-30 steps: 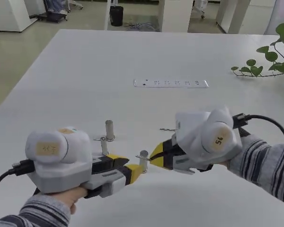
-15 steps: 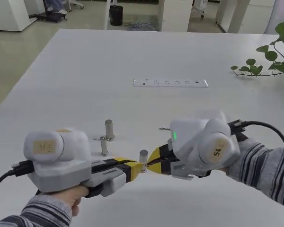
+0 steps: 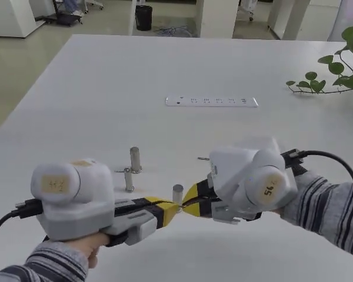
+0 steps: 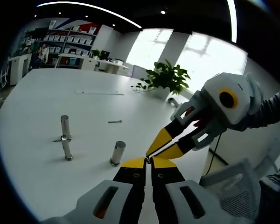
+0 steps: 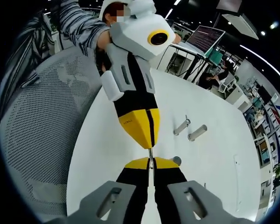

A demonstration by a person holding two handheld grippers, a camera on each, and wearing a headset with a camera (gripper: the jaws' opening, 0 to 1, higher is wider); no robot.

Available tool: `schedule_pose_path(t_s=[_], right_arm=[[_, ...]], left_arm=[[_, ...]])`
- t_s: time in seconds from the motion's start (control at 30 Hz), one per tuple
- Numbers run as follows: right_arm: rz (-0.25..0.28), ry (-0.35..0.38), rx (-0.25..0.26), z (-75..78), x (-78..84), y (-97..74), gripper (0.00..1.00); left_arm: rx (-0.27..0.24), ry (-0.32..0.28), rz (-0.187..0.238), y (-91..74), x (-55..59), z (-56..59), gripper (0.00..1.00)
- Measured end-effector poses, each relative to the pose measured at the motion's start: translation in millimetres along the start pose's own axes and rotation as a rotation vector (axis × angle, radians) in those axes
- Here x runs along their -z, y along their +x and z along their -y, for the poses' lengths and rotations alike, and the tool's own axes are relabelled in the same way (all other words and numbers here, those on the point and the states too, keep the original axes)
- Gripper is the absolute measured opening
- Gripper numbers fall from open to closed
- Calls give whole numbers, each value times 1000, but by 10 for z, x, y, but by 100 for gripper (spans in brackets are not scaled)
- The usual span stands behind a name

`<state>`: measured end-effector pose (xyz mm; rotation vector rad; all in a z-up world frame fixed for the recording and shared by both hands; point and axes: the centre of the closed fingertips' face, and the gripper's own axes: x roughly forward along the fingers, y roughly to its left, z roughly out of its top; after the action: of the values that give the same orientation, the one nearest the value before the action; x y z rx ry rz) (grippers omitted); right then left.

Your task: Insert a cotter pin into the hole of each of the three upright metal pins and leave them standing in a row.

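Observation:
Three upright metal pins stand on the white table: the far pin [image 3: 135,159], a middle pin [image 3: 129,179] with a cotter pin through its top, and the near pin [image 3: 177,192]. In front of the near pin, my left gripper [image 3: 174,207] and right gripper [image 3: 186,205] meet tip to tip. A thin cotter pin [image 5: 150,156] spans between the two pairs of tips, and both grippers are shut on it. In the left gripper view my left gripper [image 4: 149,161] touches the right one's yellow tips, with the near pin [image 4: 117,153] just left of them.
A loose cotter pin [image 3: 205,158] lies on the table right of the far pin. A white power strip [image 3: 212,101] lies further back. A potted plant [image 3: 341,67] stands at the right edge. A mesh chair [image 5: 51,140] is beside the table.
My right gripper has come down from the near pin's top with the cotter pin. Its tips now meet the left gripper's tips in front of that pin.

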<state>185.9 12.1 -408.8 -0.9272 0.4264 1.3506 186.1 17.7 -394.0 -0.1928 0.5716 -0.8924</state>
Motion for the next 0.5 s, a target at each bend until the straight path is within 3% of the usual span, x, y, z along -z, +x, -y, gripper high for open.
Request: schedule_pose_path(t_s=[0.07, 0.27, 0.5], right_arm=[[2, 9, -5, -12, -1, 2, 0], [-3, 59, -16, -34, 41, 21, 0], [-9, 82, -49, -93, 87, 36, 1]], left_arm=[[3, 13, -2, -3, 4, 4, 0], [17, 129, -12, -26, 24, 37, 0], [70, 242, -25, -80, 36, 105, 0]])
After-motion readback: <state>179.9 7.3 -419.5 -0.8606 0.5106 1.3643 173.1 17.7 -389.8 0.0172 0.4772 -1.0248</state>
